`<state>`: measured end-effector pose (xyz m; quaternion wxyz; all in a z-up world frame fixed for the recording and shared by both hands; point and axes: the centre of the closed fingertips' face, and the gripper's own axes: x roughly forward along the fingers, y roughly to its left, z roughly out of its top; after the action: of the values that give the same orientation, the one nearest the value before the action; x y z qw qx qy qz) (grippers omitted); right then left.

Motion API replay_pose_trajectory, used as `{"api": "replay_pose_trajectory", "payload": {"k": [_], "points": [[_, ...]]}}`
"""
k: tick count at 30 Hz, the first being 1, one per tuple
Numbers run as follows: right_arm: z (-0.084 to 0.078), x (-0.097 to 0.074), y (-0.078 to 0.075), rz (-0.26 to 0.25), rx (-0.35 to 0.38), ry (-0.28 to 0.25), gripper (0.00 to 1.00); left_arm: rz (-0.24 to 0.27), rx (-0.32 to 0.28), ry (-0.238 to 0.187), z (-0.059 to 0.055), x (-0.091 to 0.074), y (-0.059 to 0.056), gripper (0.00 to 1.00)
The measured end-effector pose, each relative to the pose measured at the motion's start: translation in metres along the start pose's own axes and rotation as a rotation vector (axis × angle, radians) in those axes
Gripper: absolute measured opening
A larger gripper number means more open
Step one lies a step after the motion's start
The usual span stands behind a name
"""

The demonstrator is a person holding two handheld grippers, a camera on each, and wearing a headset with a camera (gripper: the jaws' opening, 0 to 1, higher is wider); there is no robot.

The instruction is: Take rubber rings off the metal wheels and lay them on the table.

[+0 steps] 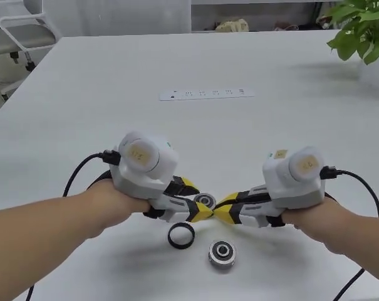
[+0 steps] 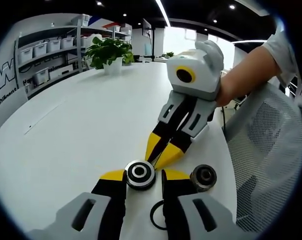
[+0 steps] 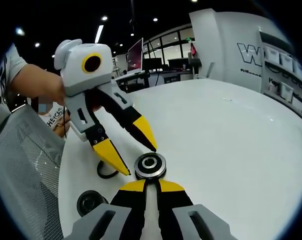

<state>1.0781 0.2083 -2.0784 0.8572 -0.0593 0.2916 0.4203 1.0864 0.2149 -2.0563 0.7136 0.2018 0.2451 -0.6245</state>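
In the head view, nearest the person, a second metal wheel [image 1: 222,253] lies flat on the white table [image 1: 289,125]. A loose black rubber ring [image 1: 181,235] sits just beside it at about 10 o'clock, apart from it.

Beyond these, the two grippers meet tip to tip over the table. The left gripper [image 1: 195,199] comes in from 9 o'clock, its claw spread about as wide as the metal wheel [image 1: 205,200] that sits between its yellow tips. In the left gripper view one tip is at the wheel's edge and a thin gap shows at the other. The right gripper [image 1: 219,207] comes in from 3 o'clock with its claw narrowed to a point. Its tips are together at the wheel's dark rim, and I cannot tell whether they pinch any rubber.

Farther out at 12 o'clock a flat power strip [image 1: 206,94] is set into the table. A leafy plant [image 1: 361,31] stands at 2 o'clock and an office chair [image 1: 20,31] at 10 o'clock.
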Motion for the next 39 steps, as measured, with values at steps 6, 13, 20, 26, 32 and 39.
{"api": "replay_pose_trajectory", "payload": {"k": [6, 13, 20, 26, 32, 39], "points": [[-0.0001, 0.0000, 0.0001, 0.000, -0.001, 0.000, 0.04, 0.002, 0.007, 0.012, -0.0024, 0.0029, 0.0006, 0.18], [-0.0001, -0.0003, 0.0001, 0.000, -0.003, -0.001, 0.04, 0.014, 0.015, 0.012, -0.0016, 0.0043, 0.0039, 0.13], [-0.0003, 0.0001, 0.0001, 0.000, -0.002, -0.001, 0.04, 0.020, 0.040, 0.014, -0.0022, 0.0045, 0.0040, 0.10], [-0.0004, 0.0003, -0.0003, 0.000, -0.001, -0.001, 0.04, 0.028, 0.032, 0.012, -0.0016, 0.0054, 0.0048, 0.10], [-0.0006, 0.0002, -0.0013, -0.005, 0.009, -0.004, 0.03, 0.037, 0.026, 0.007, -0.0014, 0.0060, 0.0055, 0.09], [-0.0004, 0.0001, -0.0031, -0.015, 0.041, -0.010, 0.01, 0.060, 0.031, 0.003, -0.0015, 0.0060, 0.0052, 0.07]]}}
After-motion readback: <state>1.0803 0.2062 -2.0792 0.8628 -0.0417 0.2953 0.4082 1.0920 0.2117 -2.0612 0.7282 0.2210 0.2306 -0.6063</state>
